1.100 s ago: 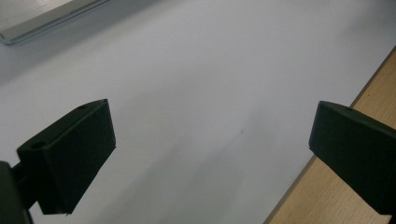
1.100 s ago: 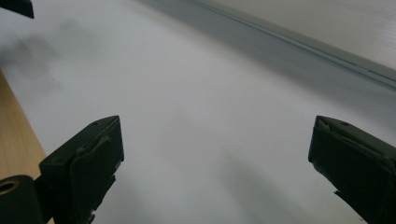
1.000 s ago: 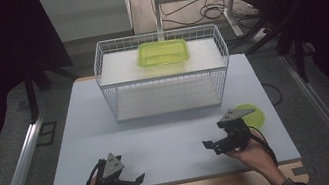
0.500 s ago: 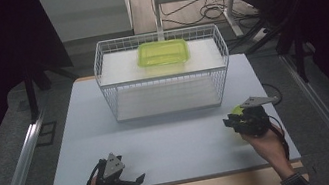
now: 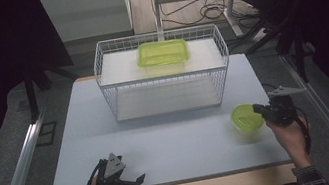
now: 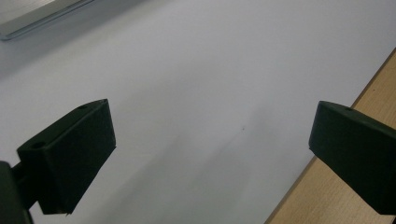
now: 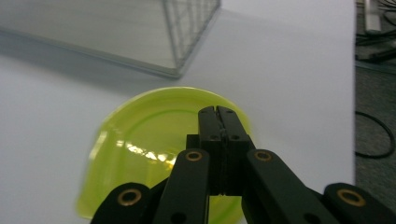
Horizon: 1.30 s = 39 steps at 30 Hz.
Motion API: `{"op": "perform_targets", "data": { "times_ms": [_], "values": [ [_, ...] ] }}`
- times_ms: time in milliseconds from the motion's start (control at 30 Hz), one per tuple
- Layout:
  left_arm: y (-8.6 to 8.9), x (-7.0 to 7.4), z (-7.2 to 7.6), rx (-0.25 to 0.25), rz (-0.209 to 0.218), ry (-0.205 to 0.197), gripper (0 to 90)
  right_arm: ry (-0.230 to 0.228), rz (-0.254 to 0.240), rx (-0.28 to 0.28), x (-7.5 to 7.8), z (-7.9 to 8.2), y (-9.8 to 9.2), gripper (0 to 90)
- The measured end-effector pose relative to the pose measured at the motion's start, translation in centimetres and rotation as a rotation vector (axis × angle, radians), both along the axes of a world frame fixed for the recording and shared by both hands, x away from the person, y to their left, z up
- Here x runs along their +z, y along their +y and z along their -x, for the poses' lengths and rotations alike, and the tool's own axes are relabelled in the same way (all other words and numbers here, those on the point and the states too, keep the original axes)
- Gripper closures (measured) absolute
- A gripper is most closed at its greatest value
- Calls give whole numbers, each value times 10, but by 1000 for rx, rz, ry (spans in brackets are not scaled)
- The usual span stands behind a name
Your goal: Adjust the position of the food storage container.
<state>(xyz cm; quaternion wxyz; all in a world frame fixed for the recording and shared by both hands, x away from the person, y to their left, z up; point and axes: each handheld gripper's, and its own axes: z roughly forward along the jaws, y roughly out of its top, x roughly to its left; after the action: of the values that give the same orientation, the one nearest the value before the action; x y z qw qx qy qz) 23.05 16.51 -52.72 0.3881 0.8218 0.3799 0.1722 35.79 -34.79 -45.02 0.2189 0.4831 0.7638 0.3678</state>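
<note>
Right gripper (image 5: 258, 108): we see it at the lower right of the high view, further right than a second ago, and now at the near edge of the green bowl (image 5: 247, 118).
Right jaws: they have just been closing; in the right gripper view they now stand pressed together (image 7: 218, 112) over the bowl (image 7: 140, 154). Whether the thin rim is pinched between them we cannot tell.
Bowl: on the white board (image 5: 170, 137), lower right of the high view, in front of the wire basket's (image 5: 161, 72) right corner.
Green tray (image 5: 163, 52): on top of the basket, upper centre.
Left gripper (image 5: 134, 182): resting at the lower left, same spot as a second ago.
Left jaws: spread wide over bare board (image 6: 210, 93), nothing between them.
What it means: we judge the right hand is taking hold of the bowl, with the lift yet to come.
</note>
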Motion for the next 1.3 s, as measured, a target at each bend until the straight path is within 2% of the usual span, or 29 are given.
{"op": "perform_targets", "data": {
  "times_ms": [300, 467, 800, 933, 1300],
  "values": [
    [0, 0, 0, -3, -2, 2, 3, -8, 38, -79, -9, -9, -25, 894],
    [0, 0, 0, -5, -3, 3, 3, 23, 34, -71, -17, -14, -30, 892],
    [0, -1, -1, -7, -5, 6, 3, 53, 39, -38, -24, -15, -22, 892],
    [-1, -1, -1, -8, -6, 7, 3, 58, 45, -16, -24, -12, -14, 892],
    [-1, -1, -1, -8, -8, 7, 3, 94, 23, 34, -26, -5, 8, 892]
  ]
}}
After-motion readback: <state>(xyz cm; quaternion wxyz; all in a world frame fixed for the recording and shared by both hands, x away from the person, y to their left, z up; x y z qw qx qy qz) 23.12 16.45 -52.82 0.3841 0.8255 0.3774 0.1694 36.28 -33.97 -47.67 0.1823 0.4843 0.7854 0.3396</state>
